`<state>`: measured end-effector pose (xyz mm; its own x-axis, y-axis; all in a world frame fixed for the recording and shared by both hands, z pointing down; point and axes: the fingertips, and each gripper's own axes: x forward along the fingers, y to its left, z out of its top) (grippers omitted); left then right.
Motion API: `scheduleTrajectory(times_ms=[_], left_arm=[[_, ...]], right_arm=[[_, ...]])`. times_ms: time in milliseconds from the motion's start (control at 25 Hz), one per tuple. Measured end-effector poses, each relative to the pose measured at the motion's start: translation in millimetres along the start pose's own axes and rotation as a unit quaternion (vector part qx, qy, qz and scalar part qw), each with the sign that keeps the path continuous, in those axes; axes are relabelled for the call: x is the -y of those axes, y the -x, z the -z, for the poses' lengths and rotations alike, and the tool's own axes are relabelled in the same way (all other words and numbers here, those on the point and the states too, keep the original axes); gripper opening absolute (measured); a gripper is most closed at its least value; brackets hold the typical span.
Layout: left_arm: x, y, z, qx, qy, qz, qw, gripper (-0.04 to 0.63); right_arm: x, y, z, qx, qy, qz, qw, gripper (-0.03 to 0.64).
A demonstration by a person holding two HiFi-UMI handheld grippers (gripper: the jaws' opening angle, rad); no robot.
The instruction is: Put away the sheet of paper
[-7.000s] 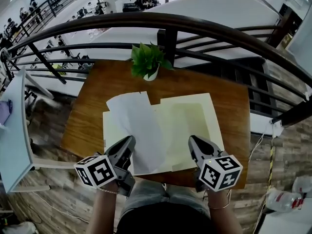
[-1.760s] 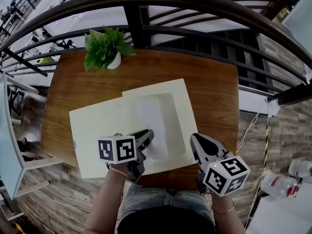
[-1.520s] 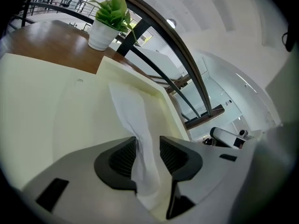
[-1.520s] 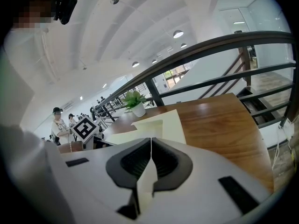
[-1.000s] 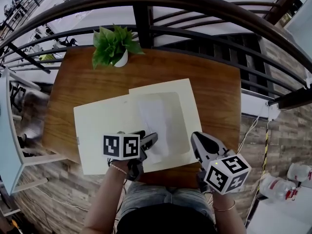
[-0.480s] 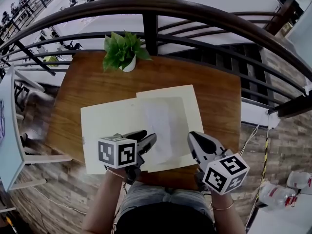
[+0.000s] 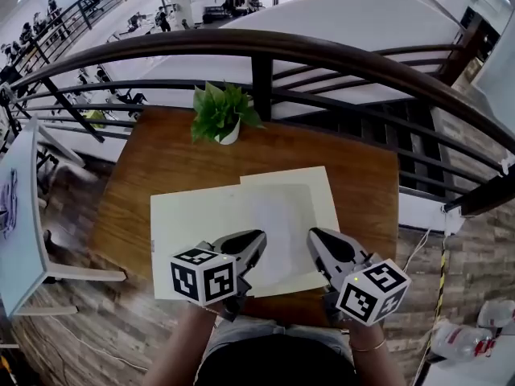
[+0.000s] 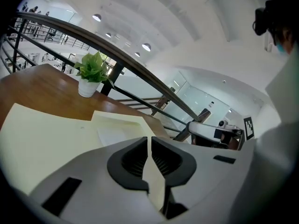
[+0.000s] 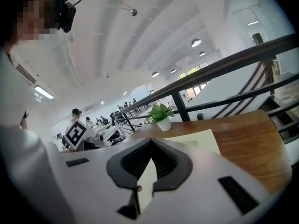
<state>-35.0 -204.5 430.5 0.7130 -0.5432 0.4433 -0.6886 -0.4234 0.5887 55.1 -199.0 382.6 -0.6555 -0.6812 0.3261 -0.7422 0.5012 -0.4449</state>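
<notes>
A cream folder [image 7: 201,223] lies on the wooden table [image 7: 161,167]. Under its translucent right-hand leaf [image 7: 310,195] the white sheet of paper [image 7: 278,215] shows faintly. My left gripper [image 7: 256,237] hovers over the folder's near edge; its jaws are closing, almost together, with nothing between them. In the left gripper view the folder [image 8: 56,134] and the sheet [image 8: 117,135] lie beyond the jaws. My right gripper [image 7: 314,236] hangs shut and empty over the folder's near right corner, and the folder [image 9: 198,139] shows past its jaws.
A small potted plant [image 7: 223,112] stands at the table's far edge, also in the gripper views as the plant [image 8: 91,73] and the plant [image 9: 161,113]. A dark curved railing [image 7: 322,51] runs just behind the table. The floor drops away beyond it.
The left gripper's jaws have come together from wide apart. It has drawn back slightly toward the folder's near edge. The head view has tilted, so the table sits lower in frame.
</notes>
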Motion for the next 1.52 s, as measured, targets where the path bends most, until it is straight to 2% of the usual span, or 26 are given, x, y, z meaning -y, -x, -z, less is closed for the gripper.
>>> scheduleTrajectory(times_ms=[120, 240, 400, 520, 600, 760, 1080, 1520], left_arm=[[6, 4, 0, 0.000, -0.010, 0.006, 0.9999, 0.034], [18, 7, -3, 0.008, -0.020, 0.032, 0.9992, 0.032], [31, 16, -12, 0.035, -0.056, 0.060, 0.9960, 0.026], [34, 20, -18, 0.053, -0.076, 0.052, 0.9943, 0.025], [34, 23, -15, 0.051, -0.082, 0.043, 0.9943, 0.023], [34, 23, -6, 0.039, -0.084, 0.031, 0.9952, 0.021], [36, 20, 4, 0.022, -0.090, 0.033, 0.9952, 0.021], [36, 20, 5, 0.023, -0.085, 0.042, 0.9953, 0.021]], right_arm=[[-8, -2, -2, -0.001, 0.011, -0.004, 1.000, 0.026], [-12, -3, -2, -0.003, 0.019, -0.009, 1.000, 0.026], [-19, -6, -1, -0.005, 0.029, -0.019, 0.999, 0.027], [-19, -6, -2, -0.003, 0.031, -0.020, 0.999, 0.027], [-21, -6, 0, -0.006, 0.033, -0.021, 0.999, 0.027], [-25, -5, 4, -0.011, 0.036, -0.022, 0.999, 0.026], [-25, -4, 9, -0.020, 0.041, -0.025, 0.999, 0.026], [-23, -1, 16, -0.036, 0.053, -0.031, 0.997, 0.026]])
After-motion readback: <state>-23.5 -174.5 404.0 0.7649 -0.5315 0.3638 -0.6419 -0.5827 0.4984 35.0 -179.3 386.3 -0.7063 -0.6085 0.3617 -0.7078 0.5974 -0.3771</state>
